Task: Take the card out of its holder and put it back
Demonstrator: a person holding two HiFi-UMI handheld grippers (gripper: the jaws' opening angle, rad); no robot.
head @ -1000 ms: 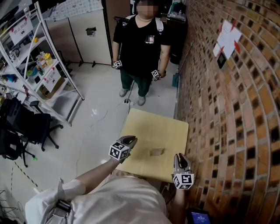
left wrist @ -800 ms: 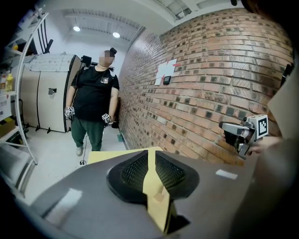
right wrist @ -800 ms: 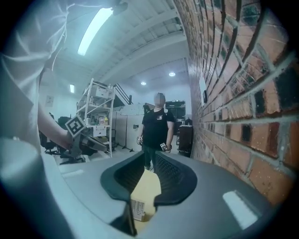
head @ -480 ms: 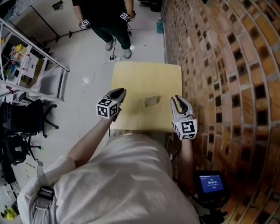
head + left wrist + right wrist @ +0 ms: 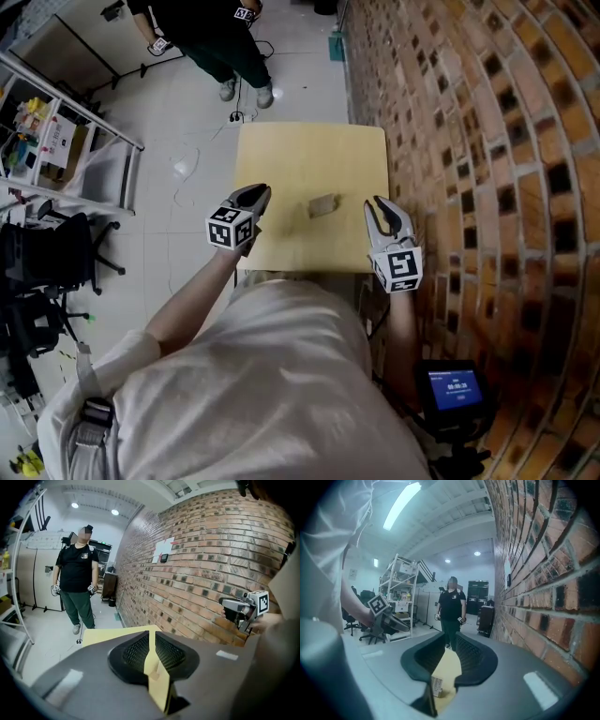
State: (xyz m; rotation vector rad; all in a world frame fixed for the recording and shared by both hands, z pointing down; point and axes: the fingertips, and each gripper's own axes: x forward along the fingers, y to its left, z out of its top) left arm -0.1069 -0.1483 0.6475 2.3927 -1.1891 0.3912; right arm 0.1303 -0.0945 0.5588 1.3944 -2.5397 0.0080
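Observation:
A small brownish card holder (image 5: 322, 204) lies flat near the middle of the yellow table (image 5: 281, 150). My left gripper (image 5: 258, 194) hovers at the table's near left edge, left of the holder and apart from it. Its jaws have just been closing to a narrow gap, and nothing is between them (image 5: 152, 641). My right gripper (image 5: 382, 208) hangs over the near right edge, jaws spread and empty. In the right gripper view the holder (image 5: 437, 685) shows low through the gap of that gripper (image 5: 450, 644).
A person in black (image 5: 220, 42) stands beyond the table's far edge, with marker cubes in both hands. A brick wall (image 5: 487, 141) runs close along the right side. A metal shelving rack (image 5: 56, 122) and office chairs (image 5: 47, 262) stand at the left.
The head view has tipped downward, so the table now sits higher and fuller in frame. Both grippers stay at the table's near edge. The card holder has not moved.

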